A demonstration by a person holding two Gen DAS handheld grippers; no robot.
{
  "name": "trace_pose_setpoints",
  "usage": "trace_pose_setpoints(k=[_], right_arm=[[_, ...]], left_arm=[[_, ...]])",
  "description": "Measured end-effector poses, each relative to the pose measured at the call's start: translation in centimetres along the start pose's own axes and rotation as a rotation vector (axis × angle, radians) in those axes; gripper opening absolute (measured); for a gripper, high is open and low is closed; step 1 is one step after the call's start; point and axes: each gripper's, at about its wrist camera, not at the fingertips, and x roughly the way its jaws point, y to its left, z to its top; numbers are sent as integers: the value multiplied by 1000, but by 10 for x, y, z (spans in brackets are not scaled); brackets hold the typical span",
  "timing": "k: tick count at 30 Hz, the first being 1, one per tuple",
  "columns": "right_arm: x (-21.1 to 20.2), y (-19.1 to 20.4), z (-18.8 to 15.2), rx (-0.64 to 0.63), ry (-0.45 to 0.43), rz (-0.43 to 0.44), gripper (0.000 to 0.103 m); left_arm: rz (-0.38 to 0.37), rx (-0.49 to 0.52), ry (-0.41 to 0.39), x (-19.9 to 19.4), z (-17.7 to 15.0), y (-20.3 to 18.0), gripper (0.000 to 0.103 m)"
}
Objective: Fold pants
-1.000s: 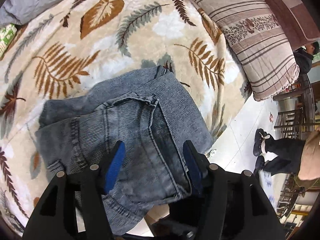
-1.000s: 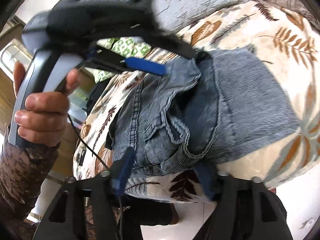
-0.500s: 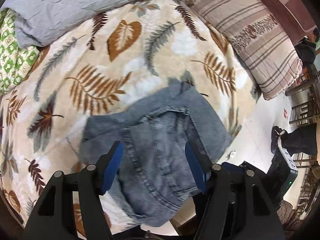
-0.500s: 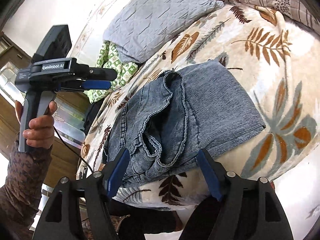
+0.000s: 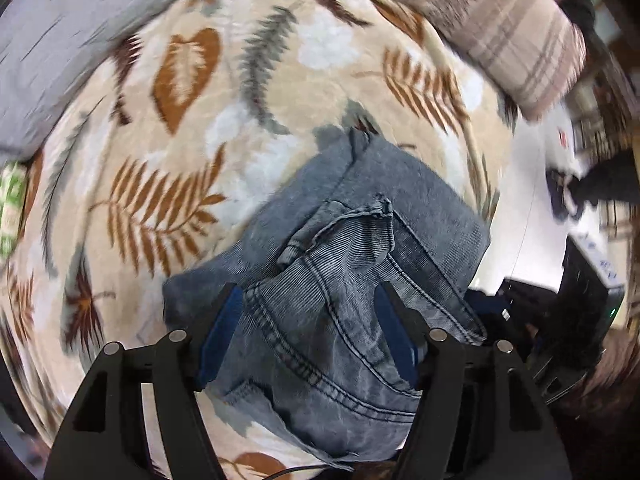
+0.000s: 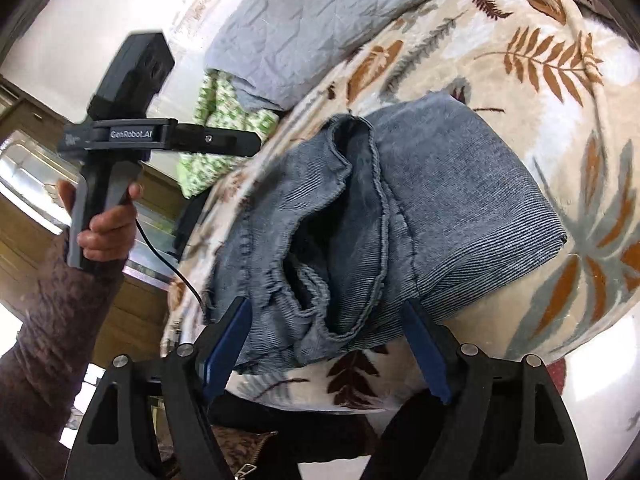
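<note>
both tools, the left tool (image 5: 308, 336) and right tool (image 6: 326, 344), have just opened and backed off the pants (image 6: 384, 216), now folded on the bed (image 6: 560, 80), only tidying left.

light: bright, even | left view: motion-blurred | right view: sharp | edges: fisheye-warped

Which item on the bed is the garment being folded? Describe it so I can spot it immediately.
Start at the leaf-print blanket covering the bed. Near its edge lies the folded bundle of grey-blue jeans. Unlike the plain grey quilt behind, it shows seams and a waistband.
</note>
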Motion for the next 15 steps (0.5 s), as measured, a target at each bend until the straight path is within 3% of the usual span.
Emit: trace_pose_setpoints(k=[7,9,15], right_arm=[[7,14,-4,-20,13,69,80],[7,16,-4,-19,6,64,76],[-3,19,-7,28,39,23,58]], left_arm=[[-12,126,92,30,6,-9,69],[-11,153,113,41,1,-12,70],[-33,124,48,36,-10,-8,70]])
